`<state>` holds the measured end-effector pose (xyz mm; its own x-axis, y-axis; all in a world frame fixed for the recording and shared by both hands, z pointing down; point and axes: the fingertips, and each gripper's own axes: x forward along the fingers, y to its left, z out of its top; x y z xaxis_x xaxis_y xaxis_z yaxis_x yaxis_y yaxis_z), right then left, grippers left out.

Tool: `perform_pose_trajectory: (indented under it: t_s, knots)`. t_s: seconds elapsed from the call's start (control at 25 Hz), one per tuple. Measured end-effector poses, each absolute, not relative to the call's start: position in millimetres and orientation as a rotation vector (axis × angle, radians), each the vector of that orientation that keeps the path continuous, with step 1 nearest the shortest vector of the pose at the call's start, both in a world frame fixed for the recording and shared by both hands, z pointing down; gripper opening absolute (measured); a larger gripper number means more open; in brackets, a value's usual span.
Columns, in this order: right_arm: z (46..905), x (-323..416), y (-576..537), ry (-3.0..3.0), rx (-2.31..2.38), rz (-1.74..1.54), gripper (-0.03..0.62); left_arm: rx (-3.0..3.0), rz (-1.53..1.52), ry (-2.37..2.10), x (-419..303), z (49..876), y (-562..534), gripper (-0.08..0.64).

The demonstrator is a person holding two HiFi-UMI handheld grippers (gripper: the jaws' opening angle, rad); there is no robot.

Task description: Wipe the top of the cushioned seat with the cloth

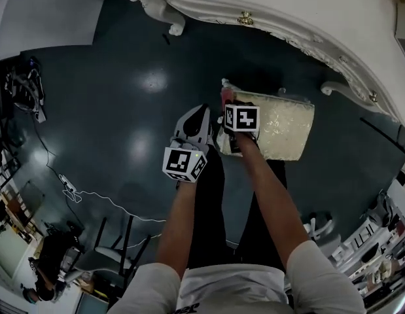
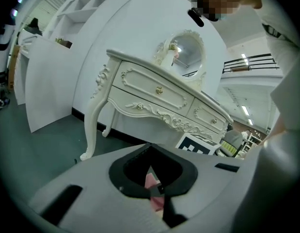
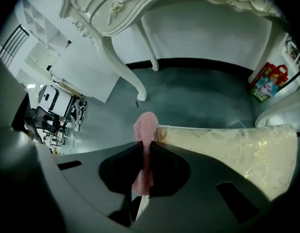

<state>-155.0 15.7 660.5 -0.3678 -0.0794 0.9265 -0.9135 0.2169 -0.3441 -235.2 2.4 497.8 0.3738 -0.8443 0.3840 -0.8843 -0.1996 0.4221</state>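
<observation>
Right gripper view: right gripper [image 3: 145, 143] pinches cloth [image 3: 146, 124] at seat [image 3: 227, 141] edge (dresser leg [image 3: 124, 75] beyond).

The seat [image 1: 287, 126] stood on the floor [image 1: 123, 110] just before the desk [image 1: 287, 18], near the desk's right legs. A mirror [image 2: 187, 52] sat on the desk toward its back edge. The right claw [image 1: 228, 104] reached over the seat's left edge with the cloth [image 3: 146, 125] between its jaws, and the cloth's end hung over the seat's far left corner. The left claw [image 1: 197, 113] hung just left of it, off the seat and over the floor. A bag [image 3: 267, 84] stood under the desk, behind the seat. A cable [image 1: 91, 193] lay on the floor well to the left.
</observation>
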Motion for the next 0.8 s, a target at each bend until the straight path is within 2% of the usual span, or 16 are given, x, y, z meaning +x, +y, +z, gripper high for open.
perform_pose_trajectory:
  t_s: [0.8]
  knots:
    - [645.8, -114.8, 10.9, -1.746, 0.879, 1.373, 0.025, 1.968, 0.137, -1.537, -162.9, 516.1, 16.0, 0.014]
